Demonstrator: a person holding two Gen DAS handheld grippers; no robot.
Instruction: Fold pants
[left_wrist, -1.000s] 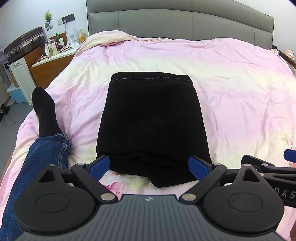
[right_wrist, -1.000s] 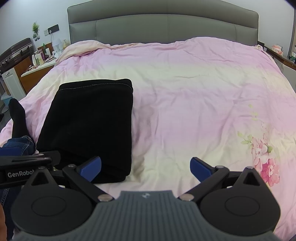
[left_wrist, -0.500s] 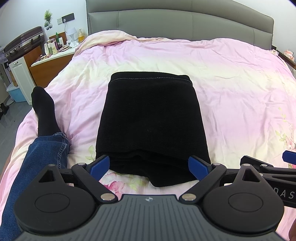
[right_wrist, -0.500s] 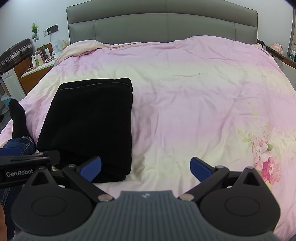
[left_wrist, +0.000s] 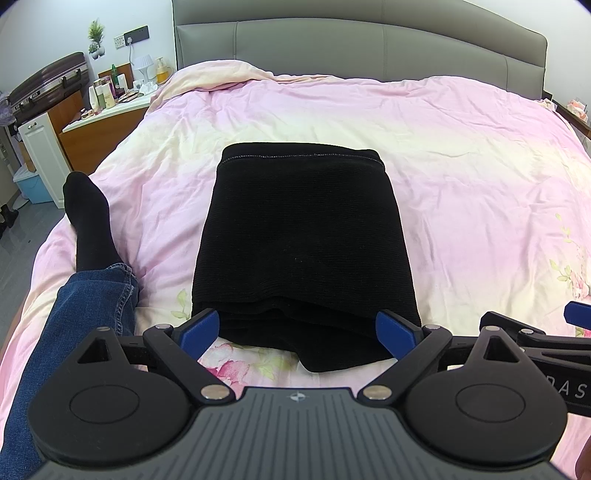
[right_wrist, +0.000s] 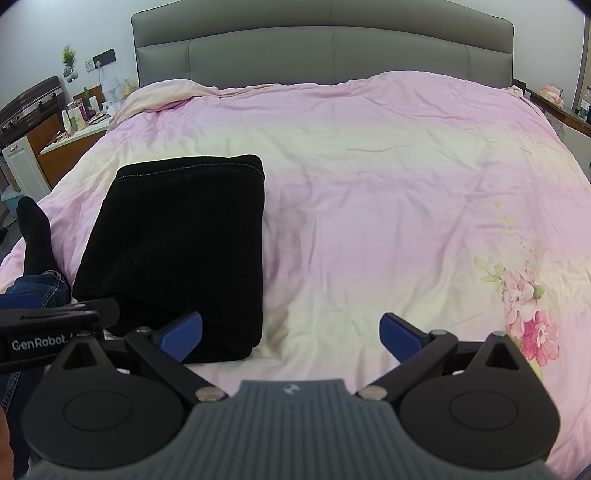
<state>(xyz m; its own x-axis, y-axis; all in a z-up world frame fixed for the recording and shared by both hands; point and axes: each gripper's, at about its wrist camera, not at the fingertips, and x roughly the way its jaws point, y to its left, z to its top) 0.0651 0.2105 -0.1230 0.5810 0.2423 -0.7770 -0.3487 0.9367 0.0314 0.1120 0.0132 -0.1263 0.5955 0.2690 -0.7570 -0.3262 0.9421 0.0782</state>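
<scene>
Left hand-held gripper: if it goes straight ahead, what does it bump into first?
Probably the folded black pants. The left hand-held gripper is open, with the pants' near edge between its fingers. Whether it would hit them or skim over is hard to tell.

So the bed has a pink and cream duvet over the whole top, pretty wrinkled, with a flower print near the close edge and a grey padded headboard behind. Lying on it: 1 pair of black pants folded into a thick rectangle (layered edges facing the cameras), plus a person's leg in jeans and a black sock at the left edge.
</scene>
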